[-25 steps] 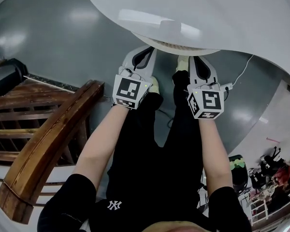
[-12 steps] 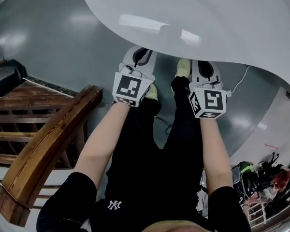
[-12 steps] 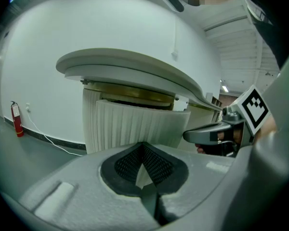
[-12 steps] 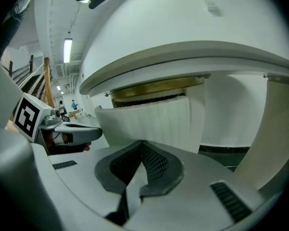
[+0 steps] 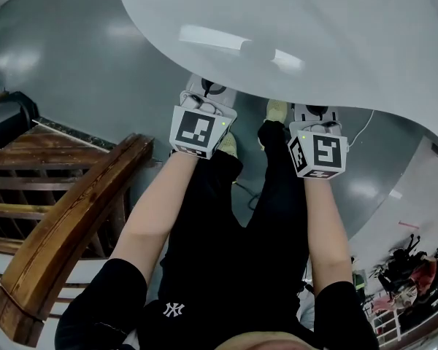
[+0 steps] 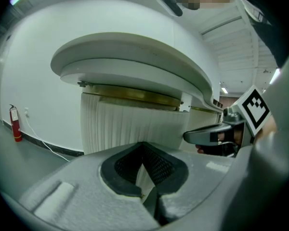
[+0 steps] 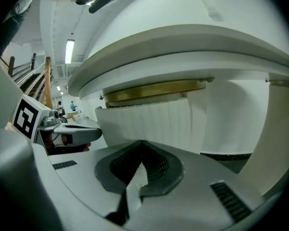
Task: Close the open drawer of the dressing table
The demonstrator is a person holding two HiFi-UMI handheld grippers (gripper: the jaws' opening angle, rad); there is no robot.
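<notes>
The white dressing table top (image 5: 314, 35) curves across the upper head view. Its drawer does not show there. In the left gripper view the drawer's ribbed white front (image 6: 120, 124) stands close ahead under the top, with a brass-coloured strip above it. The right gripper view shows the same ribbed front (image 7: 159, 121). My left gripper (image 6: 143, 144) and right gripper (image 7: 141, 143) are side by side, both shut with nothing between the jaws. From the head view their tips are hidden beneath the table edge. I cannot tell if they touch the drawer.
A wooden rail (image 5: 66, 224) runs along the left beside my arm. Below the table are the person's legs and shoes (image 5: 276, 110) on the grey floor. A white cable (image 5: 361, 126) trails at the right. A red fire extinguisher (image 6: 15, 124) stands by the wall.
Both grippers have moved forward under the table top. The ribbed drawer front that stuck out past the table edge a second ago is now out of sight beneath it.
</notes>
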